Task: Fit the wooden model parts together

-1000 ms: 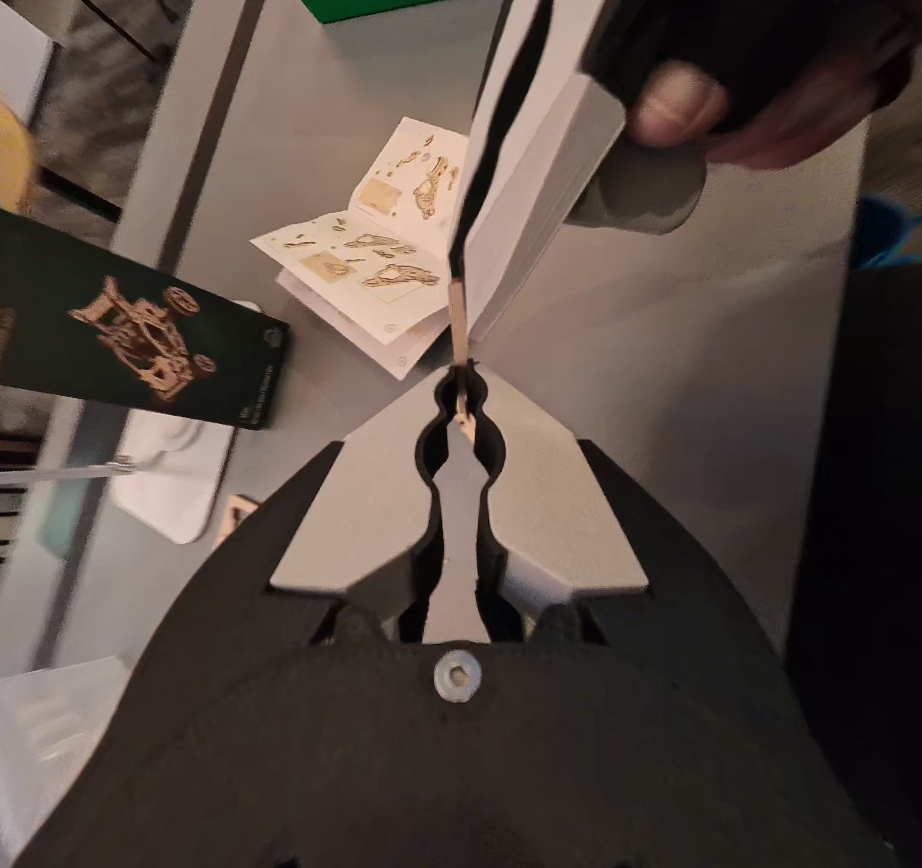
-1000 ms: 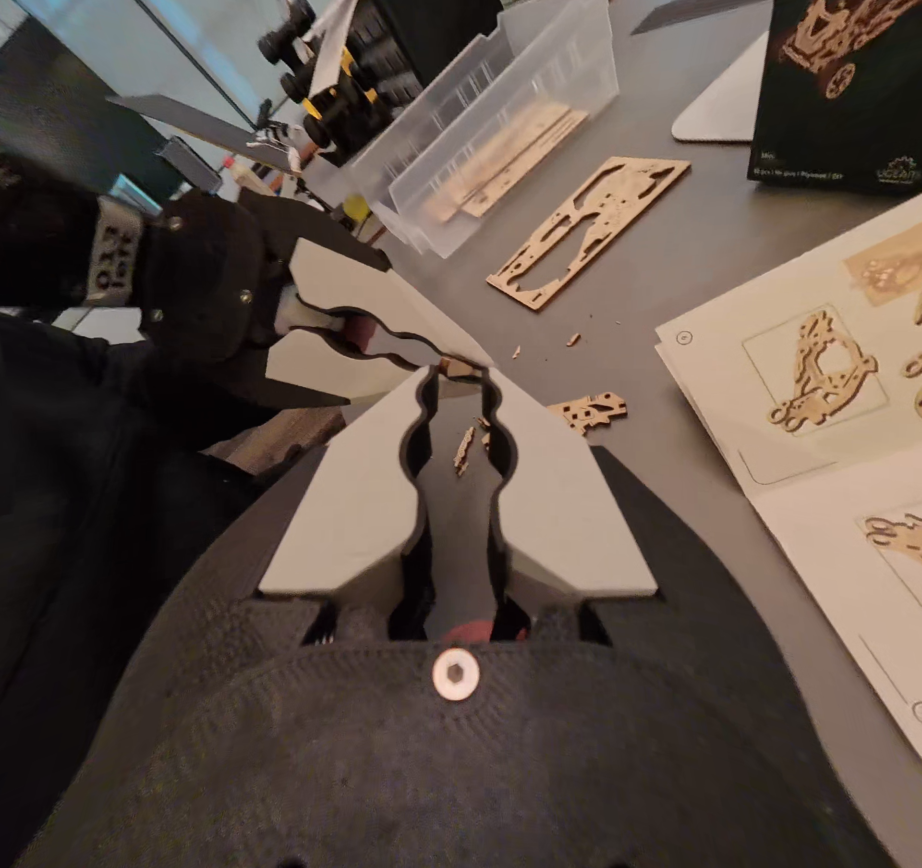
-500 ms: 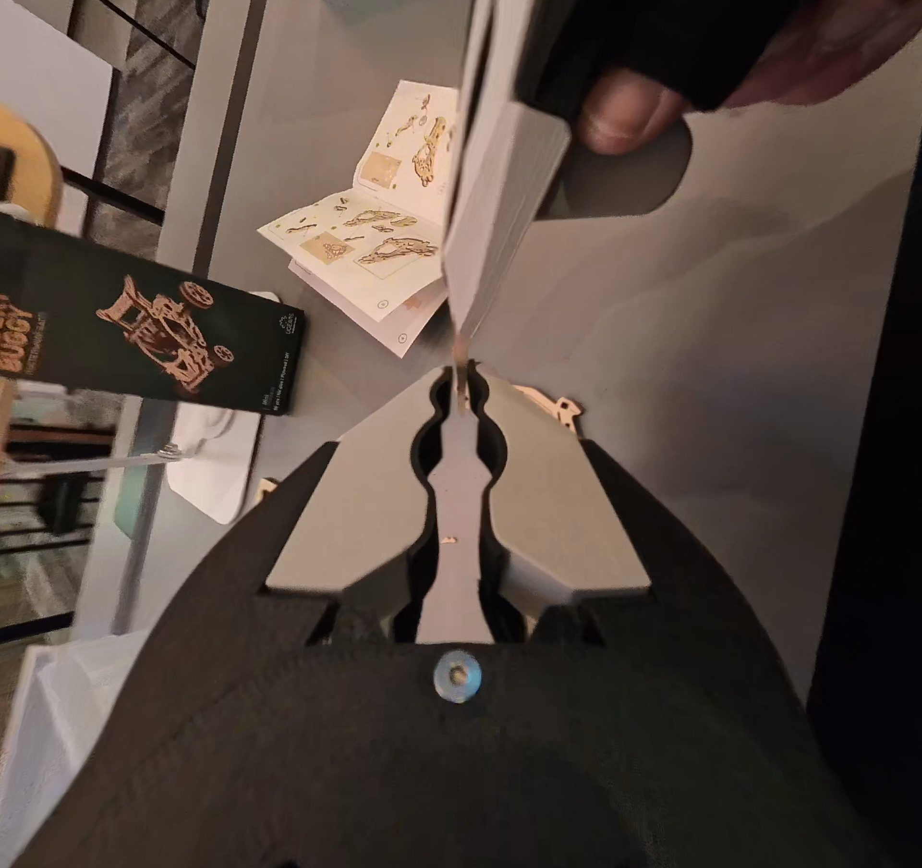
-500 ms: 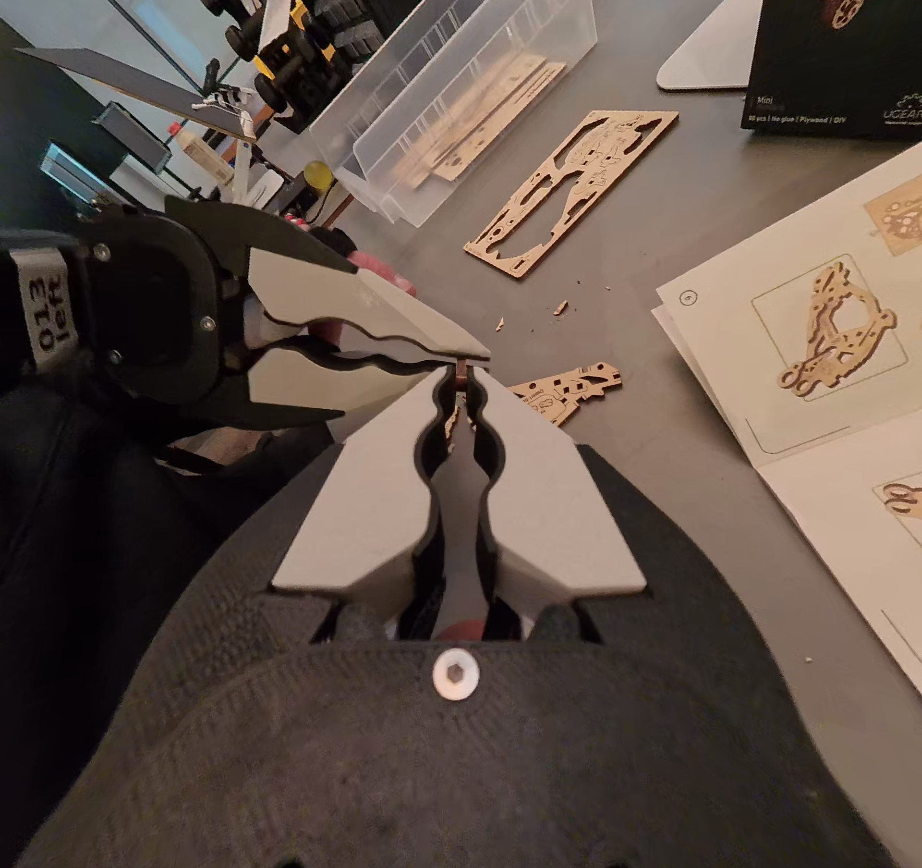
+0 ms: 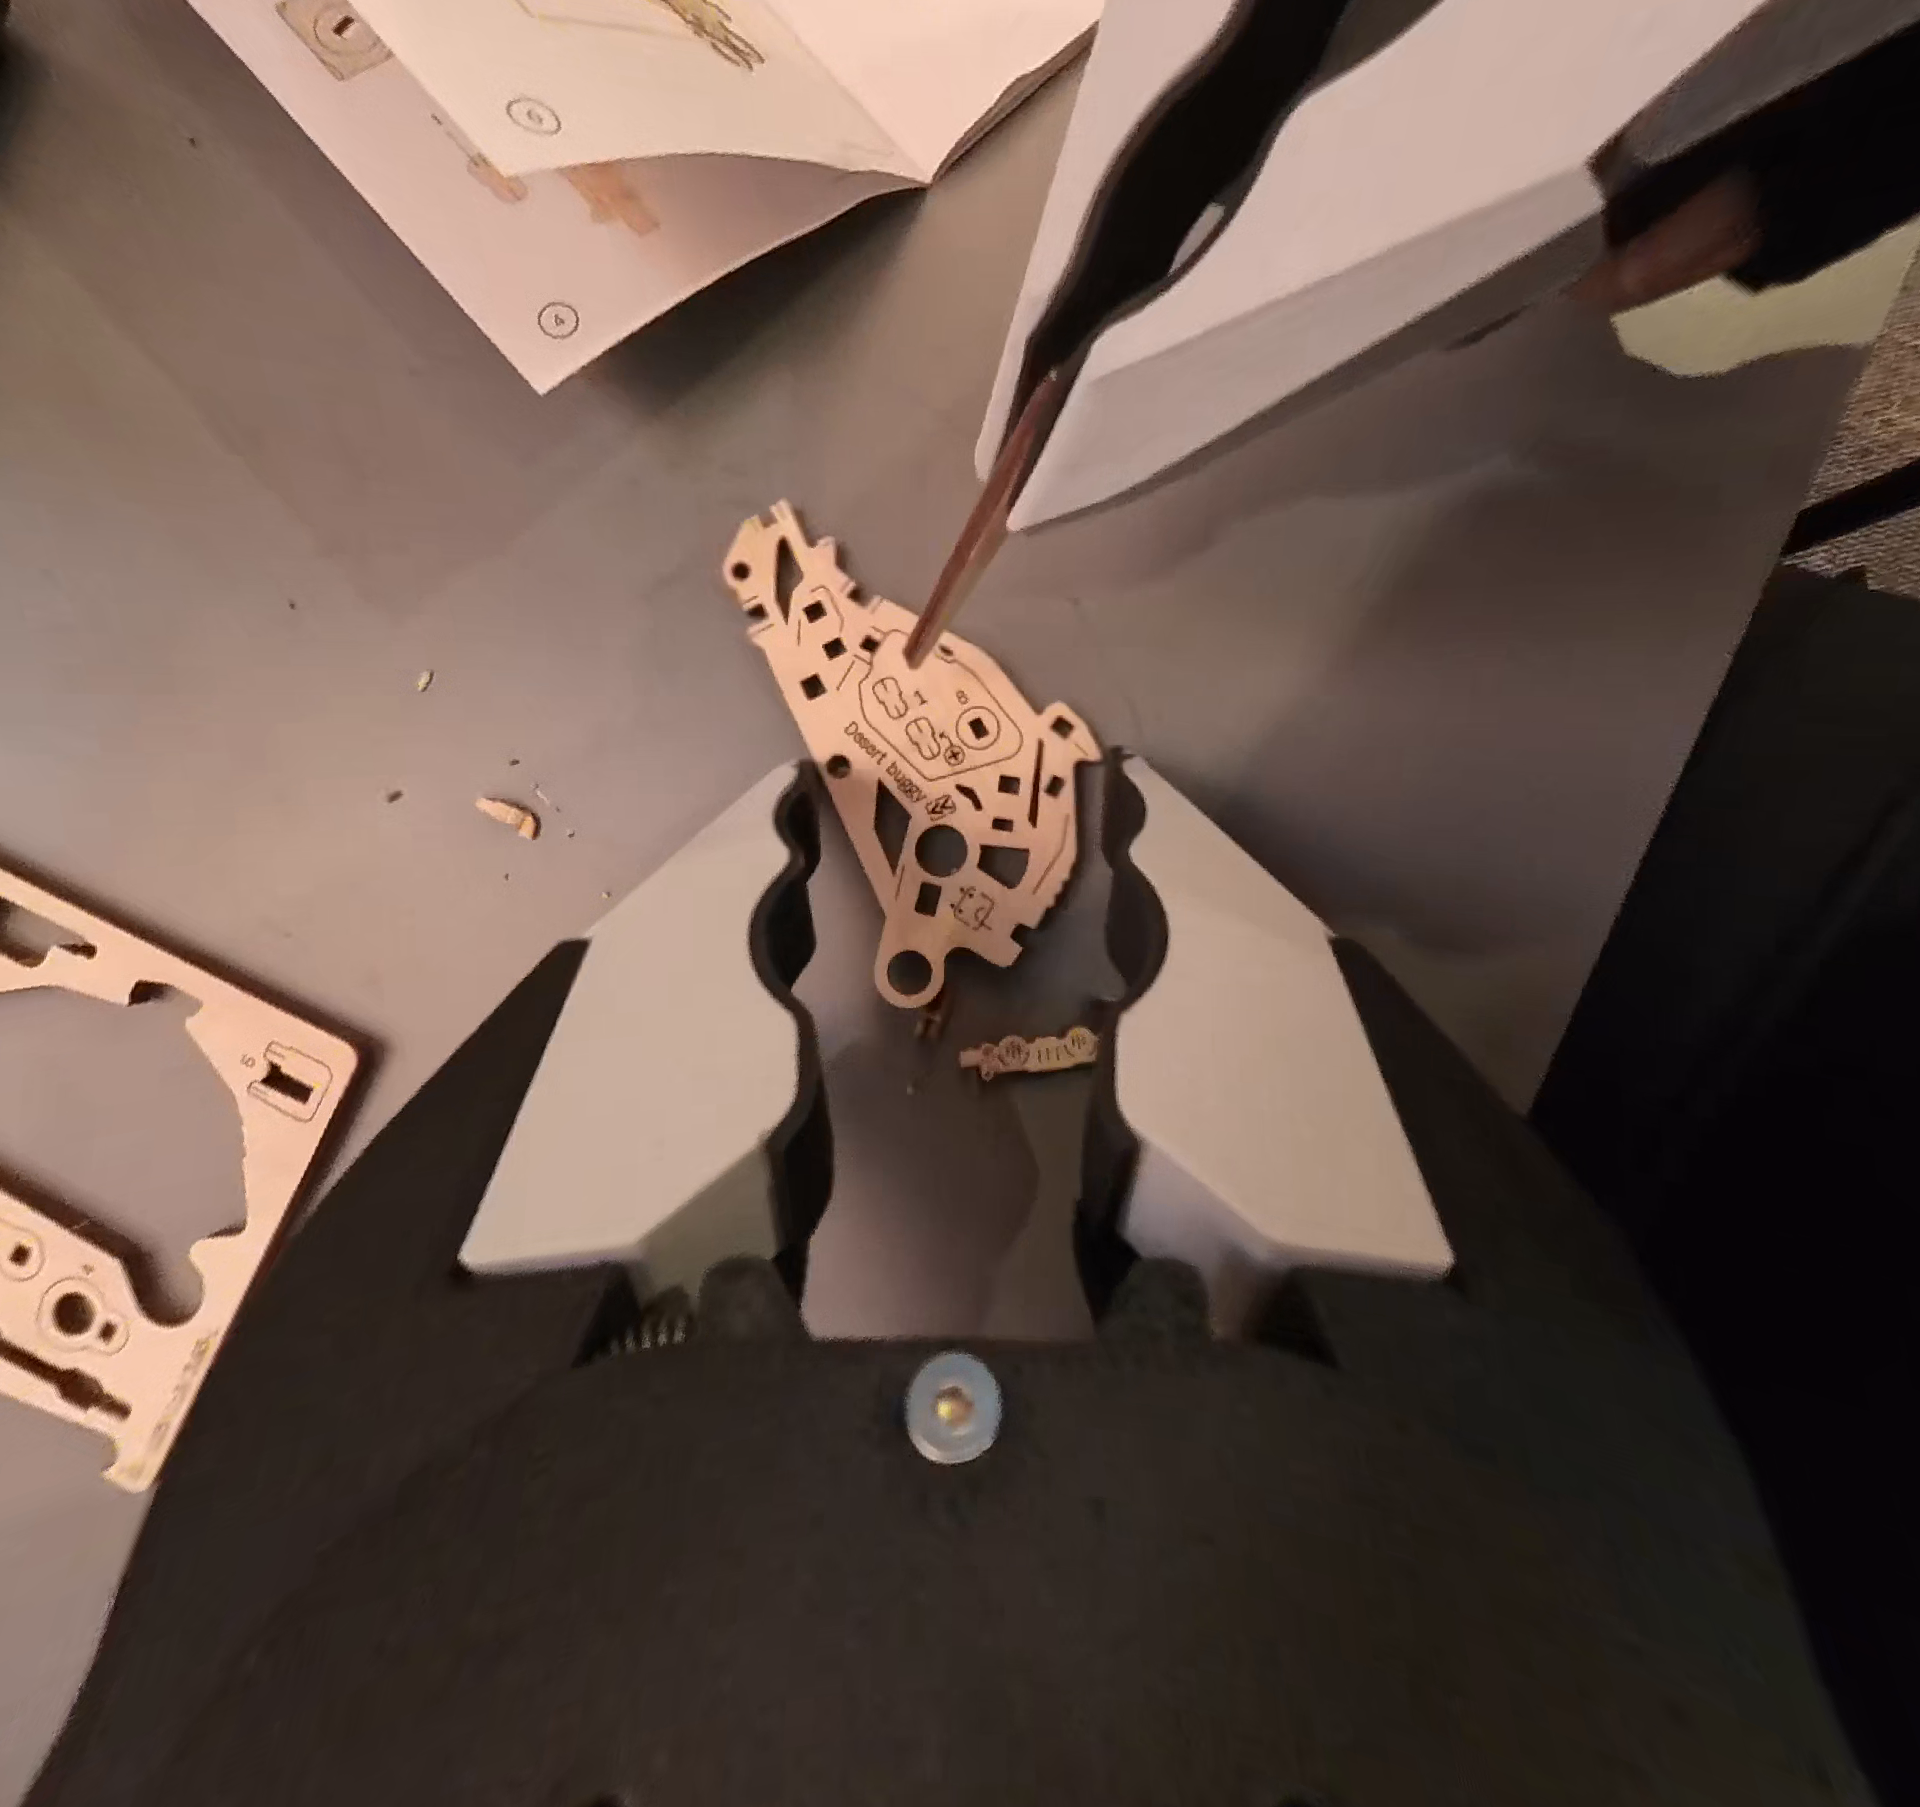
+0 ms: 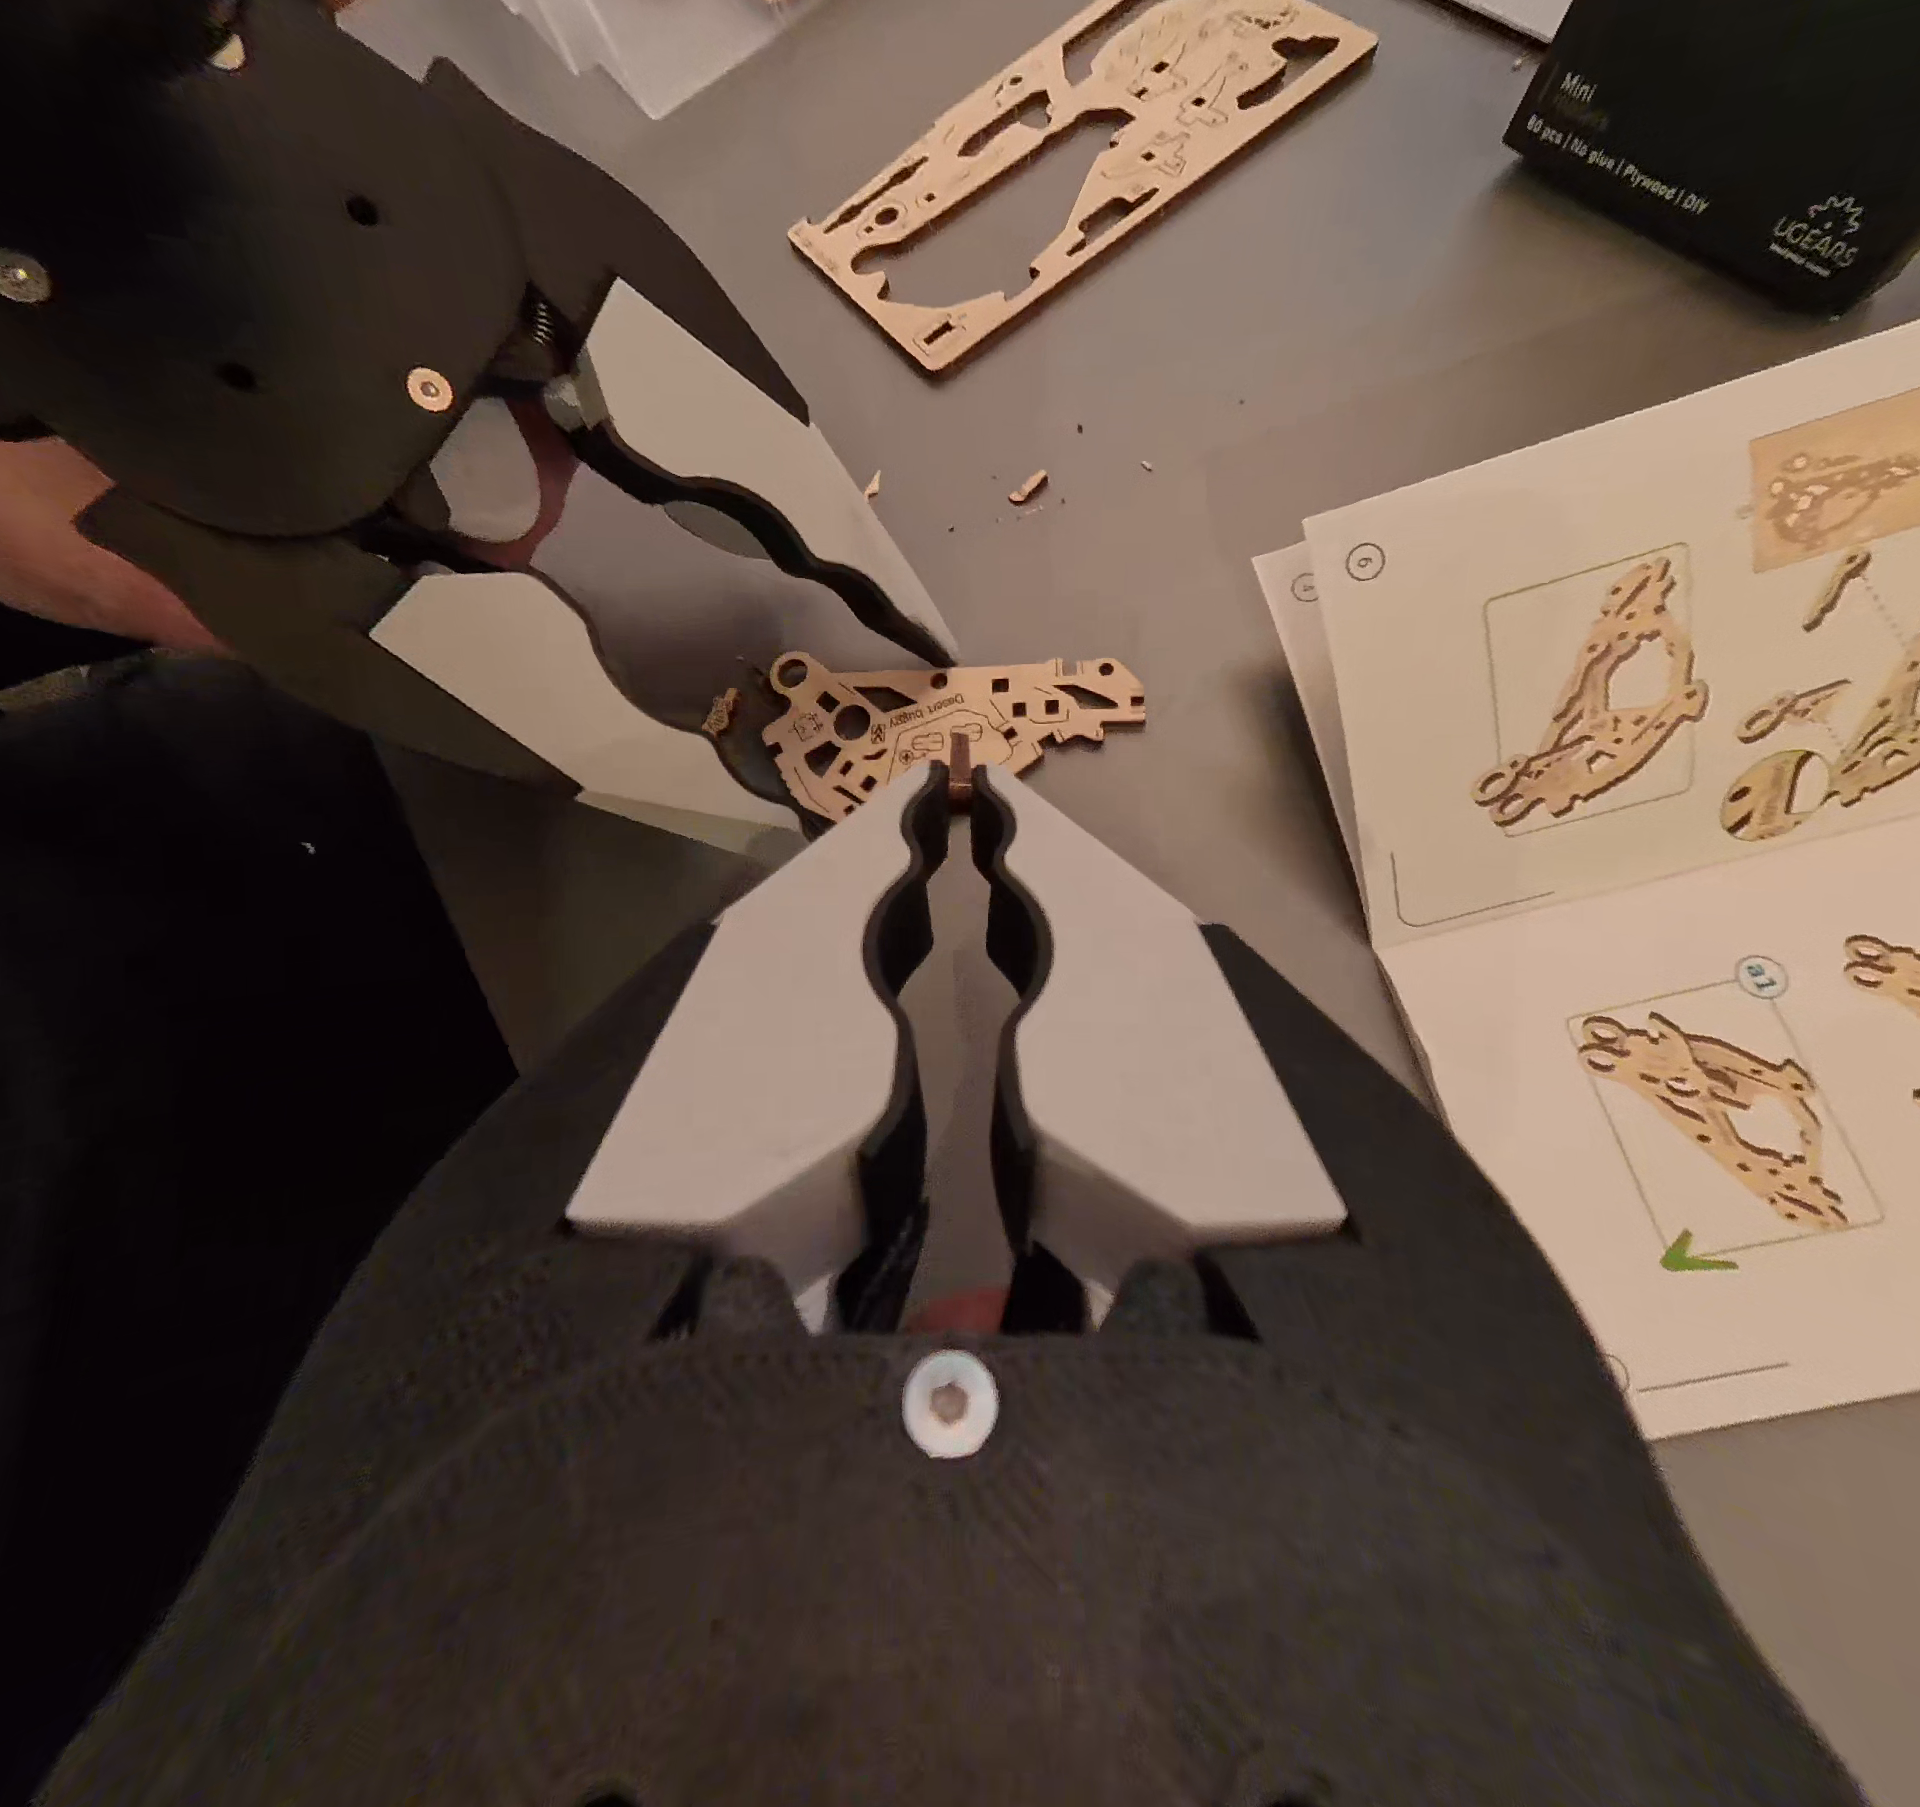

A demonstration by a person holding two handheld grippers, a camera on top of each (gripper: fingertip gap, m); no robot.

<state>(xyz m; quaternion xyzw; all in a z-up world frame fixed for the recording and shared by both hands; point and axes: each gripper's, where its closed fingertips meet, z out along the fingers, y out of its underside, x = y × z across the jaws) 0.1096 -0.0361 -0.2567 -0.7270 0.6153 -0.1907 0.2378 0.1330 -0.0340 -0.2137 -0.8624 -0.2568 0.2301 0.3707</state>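
Gripping a thin brown wooden peg (image 6: 961,778), my right gripper (image 6: 958,789) is touching its tip to the flat, pale perforated plywood frame piece (image 5: 914,781) lying on the grey table (image 5: 312,614). My left gripper (image 5: 961,786) is hovering released around that piece, with the open white instruction booklet (image 6: 1621,822), the punched-out plywood sheet (image 6: 1081,147) and wood crumbs (image 5: 509,815) crowding nearby.

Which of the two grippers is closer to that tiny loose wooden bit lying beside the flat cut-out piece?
Left. The tiny wooden bit lies on the table between the left gripper's open fingers. The right gripper is farther, holding a small wooden strip over the flat piece.
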